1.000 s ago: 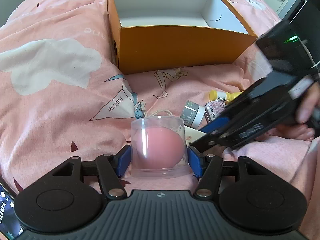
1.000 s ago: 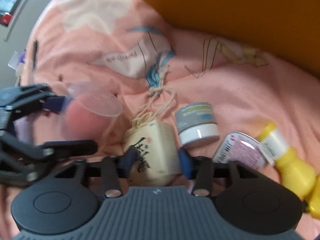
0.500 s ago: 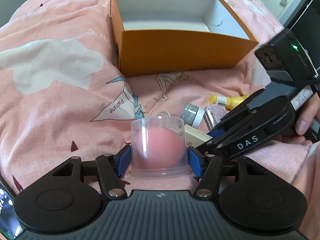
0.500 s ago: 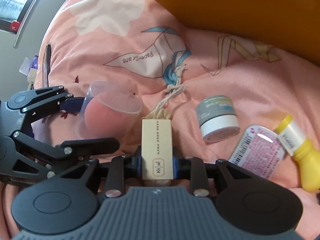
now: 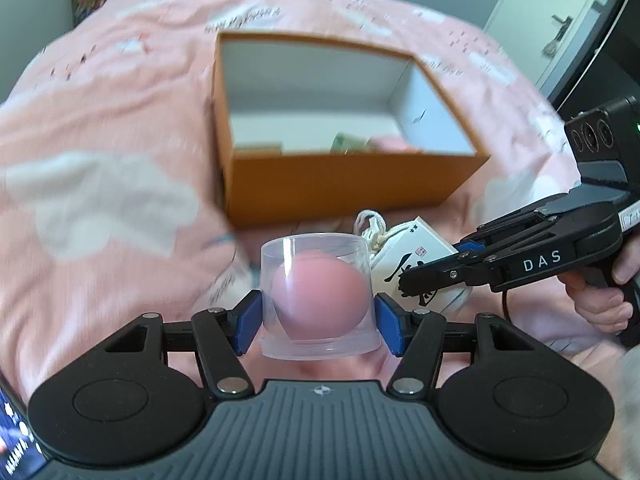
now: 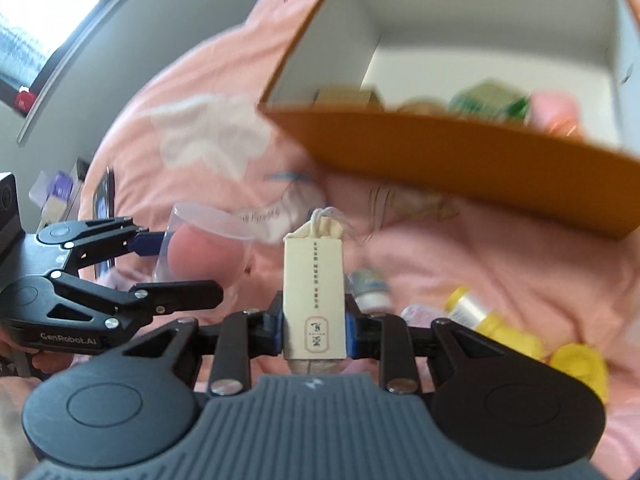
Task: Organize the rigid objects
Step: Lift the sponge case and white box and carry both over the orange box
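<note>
My left gripper [image 5: 319,316] is shut on a clear plastic cup [image 5: 316,296] that holds a pink egg-shaped sponge, lifted off the pink bedspread. My right gripper [image 6: 314,330] is shut on a cream box with a cord loop [image 6: 314,300], held upright between the blue pads; in the left wrist view that cream box [image 5: 416,264] hangs just right of the cup. The orange cardboard box [image 5: 344,184] stands open beyond both, with several small items inside [image 6: 488,104]. The left gripper and its cup [image 6: 200,248] show at the left of the right wrist view.
On the bedspread lie a small grey-lidded jar [image 6: 370,288], a flat pink tin [image 6: 416,314] and a yellow bottle [image 6: 492,326]. A phone [image 6: 102,204] lies at the bed's left edge. A hand [image 5: 604,300] grips the right tool. A door and dark furniture stand at far right.
Both grippers rose off the bed with their objects and tilted up, so the orange box's inside now shows. The right jaws closed on the cream box, which turned upright.
</note>
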Available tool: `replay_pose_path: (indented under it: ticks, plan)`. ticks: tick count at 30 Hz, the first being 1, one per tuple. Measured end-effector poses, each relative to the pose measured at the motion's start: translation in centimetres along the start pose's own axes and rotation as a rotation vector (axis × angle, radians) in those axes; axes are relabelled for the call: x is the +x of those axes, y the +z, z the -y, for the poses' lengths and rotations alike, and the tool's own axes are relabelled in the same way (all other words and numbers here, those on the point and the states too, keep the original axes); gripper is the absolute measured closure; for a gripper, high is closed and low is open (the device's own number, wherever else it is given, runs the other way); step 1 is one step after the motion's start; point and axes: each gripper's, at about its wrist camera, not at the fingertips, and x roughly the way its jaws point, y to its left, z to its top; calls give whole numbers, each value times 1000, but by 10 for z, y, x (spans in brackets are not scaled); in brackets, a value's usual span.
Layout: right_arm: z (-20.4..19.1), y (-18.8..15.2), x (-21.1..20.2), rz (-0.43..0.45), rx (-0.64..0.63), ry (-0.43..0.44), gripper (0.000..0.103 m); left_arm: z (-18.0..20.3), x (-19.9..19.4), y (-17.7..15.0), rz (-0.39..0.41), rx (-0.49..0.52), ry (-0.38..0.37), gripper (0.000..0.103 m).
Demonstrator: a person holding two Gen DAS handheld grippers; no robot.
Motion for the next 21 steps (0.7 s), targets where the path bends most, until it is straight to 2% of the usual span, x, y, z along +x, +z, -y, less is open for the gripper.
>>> replay_pose_path:
  ticks: [11, 16, 21]
  plan:
    - [-12, 21, -67, 223, -13, -45, 76, 25, -21, 48, 165, 80, -44, 34]
    - [-13, 35, -89, 304, 10, -26, 76, 28, -23, 73, 213, 106, -47, 34]
    - [-6, 58, -101, 366, 66, -46, 76, 21, -18, 100, 239, 107, -53, 34]
